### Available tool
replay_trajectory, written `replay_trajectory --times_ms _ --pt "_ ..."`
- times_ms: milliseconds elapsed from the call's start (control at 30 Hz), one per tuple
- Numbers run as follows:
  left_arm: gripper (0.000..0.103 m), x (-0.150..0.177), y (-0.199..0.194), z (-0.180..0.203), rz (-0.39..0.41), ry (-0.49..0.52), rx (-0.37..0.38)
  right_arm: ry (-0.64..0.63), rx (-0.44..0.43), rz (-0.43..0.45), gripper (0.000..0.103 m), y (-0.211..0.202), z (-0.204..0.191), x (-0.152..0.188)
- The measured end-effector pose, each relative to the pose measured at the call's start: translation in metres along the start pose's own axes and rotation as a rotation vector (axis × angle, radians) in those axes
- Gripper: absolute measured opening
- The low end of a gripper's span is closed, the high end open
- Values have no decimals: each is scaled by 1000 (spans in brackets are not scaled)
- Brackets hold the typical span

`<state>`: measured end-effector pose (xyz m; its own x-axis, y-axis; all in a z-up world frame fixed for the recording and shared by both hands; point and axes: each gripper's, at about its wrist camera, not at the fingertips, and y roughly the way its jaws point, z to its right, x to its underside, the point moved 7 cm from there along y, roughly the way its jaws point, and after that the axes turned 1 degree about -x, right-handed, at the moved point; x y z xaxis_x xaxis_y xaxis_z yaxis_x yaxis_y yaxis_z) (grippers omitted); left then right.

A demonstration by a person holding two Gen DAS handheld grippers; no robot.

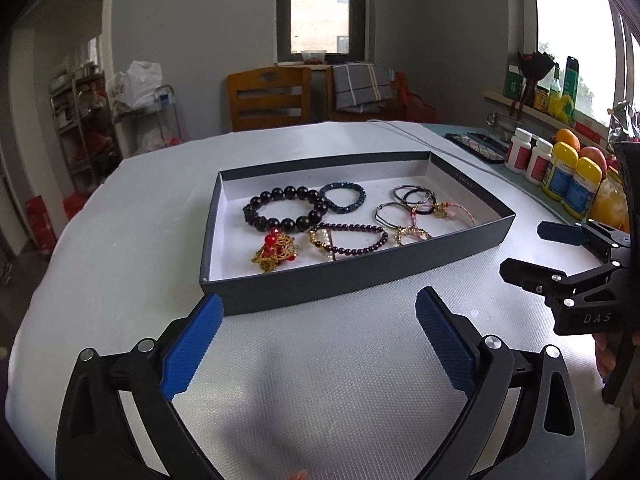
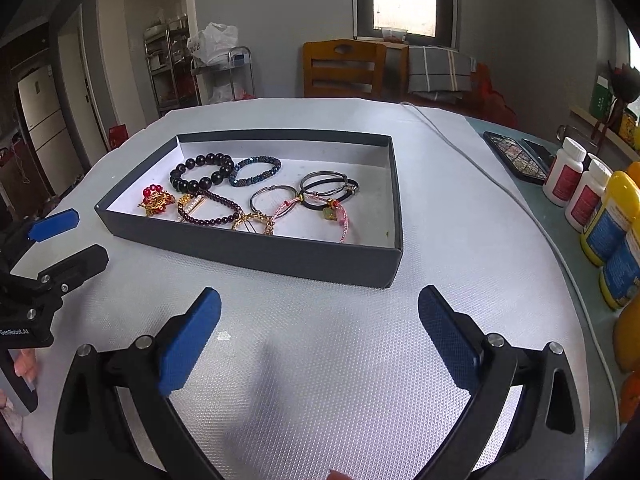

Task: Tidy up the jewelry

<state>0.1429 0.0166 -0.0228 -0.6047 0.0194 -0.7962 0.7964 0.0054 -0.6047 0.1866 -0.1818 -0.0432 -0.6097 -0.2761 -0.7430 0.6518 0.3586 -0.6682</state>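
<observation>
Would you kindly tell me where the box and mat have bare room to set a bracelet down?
In the box, the far strip behind the black bead bracelet and the right end are bare. The mat between box and grippers is free too. The near-left of the box is crowded, and bottles line the table's right edge.

Grey walls enclose the room. A window (image 1: 321,20) in the far wall lets in daylight above two wooden chairs (image 1: 269,96), one draped with a grey cloth (image 1: 360,86). A metal shelving rack (image 2: 168,68) stands left, beside what may be a refrigerator (image 2: 42,120).
</observation>
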Motion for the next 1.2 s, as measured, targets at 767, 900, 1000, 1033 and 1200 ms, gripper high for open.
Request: replay_trajectory --times_ms 767,900,1000,1033,1200 --pt "100 3 -2 9 1 54 -22 -11 15 27 97 -7 -2 1" --pt "100 3 -2 10 1 61 -24 -14 16 28 97 -7 -3 1" --pt "100 3 -2 10 4 60 -25 -19 17 32 97 -8 -3 1" --pt "100 2 -2 10 5 60 -24 -20 18 32 97 -8 -3 1" --pt "100 2 -2 10 2 59 -24 -22 18 32 97 -8 -4 1"
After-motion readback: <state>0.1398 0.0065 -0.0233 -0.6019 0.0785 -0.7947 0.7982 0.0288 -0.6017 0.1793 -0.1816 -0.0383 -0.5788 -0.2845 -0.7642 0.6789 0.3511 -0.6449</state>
